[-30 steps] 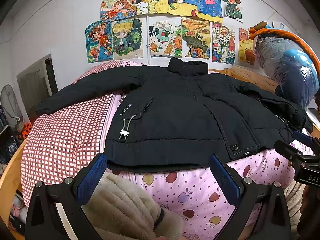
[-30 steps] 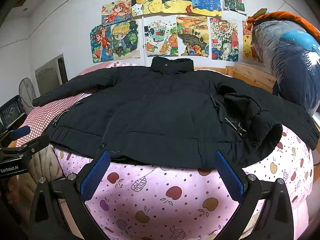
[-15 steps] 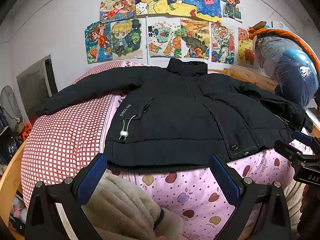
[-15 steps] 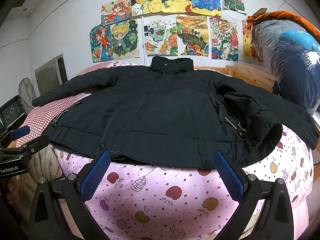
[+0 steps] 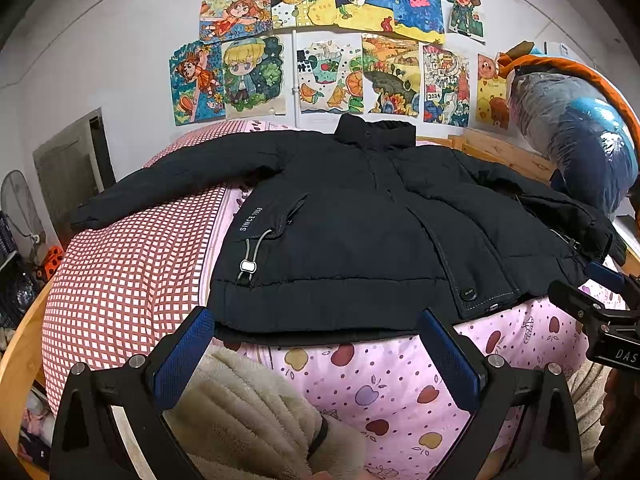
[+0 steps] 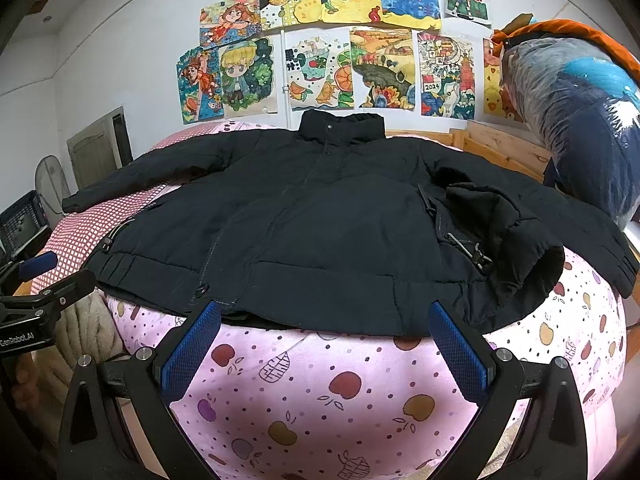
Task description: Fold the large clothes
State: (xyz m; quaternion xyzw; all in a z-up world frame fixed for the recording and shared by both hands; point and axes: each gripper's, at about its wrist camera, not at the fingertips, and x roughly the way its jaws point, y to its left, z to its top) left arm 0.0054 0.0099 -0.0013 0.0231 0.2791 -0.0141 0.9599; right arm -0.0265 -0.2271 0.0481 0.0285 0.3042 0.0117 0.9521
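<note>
Both tongs hang spread and empty at the near edge of the bed: my left gripper (image 5: 316,354) just short of the jacket's (image 5: 352,232) hem on its left half, my right gripper (image 6: 324,346) likewise before the hem on the right half. Neither touches cloth.

The jacket lies front up on the pink quilt (image 6: 320,384), collar toward the wall, zipped or buttoned shut as far as I can tell. Its left sleeve (image 5: 180,180) stretches out flat over the checked sheet (image 5: 120,264). The right sleeve (image 6: 520,240) is another matter: it lies bunched and doubled back on the body, cuff gaping toward me, with a cord toggle beside it.

Nothing is folded yet, I judge; the first fold is still to come.

What worries me:
- The padding is thick and slick, so a shallow pinch at the hem could catch only the top layer, and the back would stay behind and wrinkle.
- If I fold across that lumpy right sleeve without laying it straight, the bundle will come out lopsided and spring open.
- The hem sits right at the quilt's rounded edge, so a pull toward me could drag the whole jacket off the bed.
- The quilt is soft, and a deep bite might grab it with the hem.
</note>
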